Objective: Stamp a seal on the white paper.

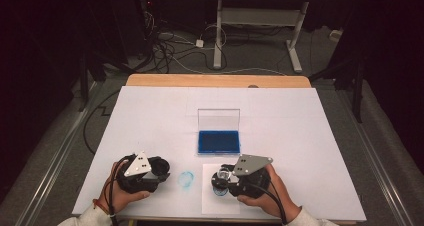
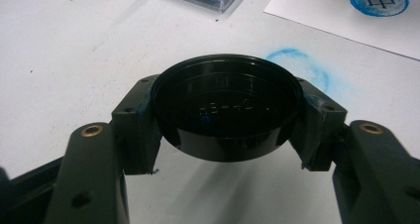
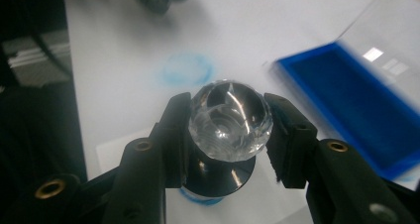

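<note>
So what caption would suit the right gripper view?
Right gripper clamps a clear-knobbed stamp on white paper, beside the open blue ink pad.

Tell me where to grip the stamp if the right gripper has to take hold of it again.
Grip the stamp at its clear faceted knob, coming straight down from above with one jaw on each side. It stands upright on the paper sheet with the knob on top, wider than the dark stem below, so the jaws sit under the bulge. The right gripper holds it that way now.
</note>
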Motion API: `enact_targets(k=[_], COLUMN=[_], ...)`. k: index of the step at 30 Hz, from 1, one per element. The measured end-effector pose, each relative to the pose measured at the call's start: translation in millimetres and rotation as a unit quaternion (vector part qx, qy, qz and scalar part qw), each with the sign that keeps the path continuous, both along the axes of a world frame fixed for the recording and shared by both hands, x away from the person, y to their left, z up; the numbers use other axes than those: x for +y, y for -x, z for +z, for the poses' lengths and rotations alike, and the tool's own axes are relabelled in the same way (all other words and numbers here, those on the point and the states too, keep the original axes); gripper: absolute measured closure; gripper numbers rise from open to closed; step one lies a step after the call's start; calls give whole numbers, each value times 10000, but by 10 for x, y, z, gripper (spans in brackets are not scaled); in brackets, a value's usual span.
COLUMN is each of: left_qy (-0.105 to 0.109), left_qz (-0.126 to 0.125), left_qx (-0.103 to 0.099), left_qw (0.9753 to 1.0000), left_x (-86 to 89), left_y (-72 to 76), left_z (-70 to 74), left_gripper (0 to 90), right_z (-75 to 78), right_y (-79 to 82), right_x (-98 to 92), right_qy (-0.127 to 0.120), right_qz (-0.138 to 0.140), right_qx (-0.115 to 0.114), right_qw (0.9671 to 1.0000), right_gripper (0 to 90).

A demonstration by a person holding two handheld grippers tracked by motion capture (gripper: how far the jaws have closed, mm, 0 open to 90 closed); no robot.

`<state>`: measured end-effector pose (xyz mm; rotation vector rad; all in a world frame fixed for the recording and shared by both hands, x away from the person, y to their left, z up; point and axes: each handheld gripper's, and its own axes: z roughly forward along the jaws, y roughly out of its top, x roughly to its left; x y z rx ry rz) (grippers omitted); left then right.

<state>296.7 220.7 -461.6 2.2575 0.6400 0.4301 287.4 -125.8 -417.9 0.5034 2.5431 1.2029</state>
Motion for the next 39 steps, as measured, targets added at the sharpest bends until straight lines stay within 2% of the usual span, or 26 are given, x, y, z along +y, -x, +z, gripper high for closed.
enact_targets(k=[3, 13, 18, 28, 39], left_qy=[2, 4, -29, -48, -15], left_qz=[-7, -9, -6, 26, 4], left_qx=[-10, -25, -38, -12, 7], left_qw=[10000, 10000, 10000, 10000, 10000], left_x=[1, 3, 20, 54, 76], left_y=[3, 5, 7, -1, -10], left_z=[4, 7, 6, -12, -15], left_gripper=[367, 367, 367, 367, 367], right_z=[106, 244, 280, 306, 352], right_y=[11, -22, -76, -252, -310], right_x=[-74, -266, -350, -536, -637], right_qy=[-127, -318, -326, -404, -442], right_qz=[-96, -354, -441, -787, -996], right_qx=[-119, -291, -342, -370, -447], right_qw=[9998, 9984, 9979, 9954, 9930], right_gripper=[570, 570, 571, 570, 570])
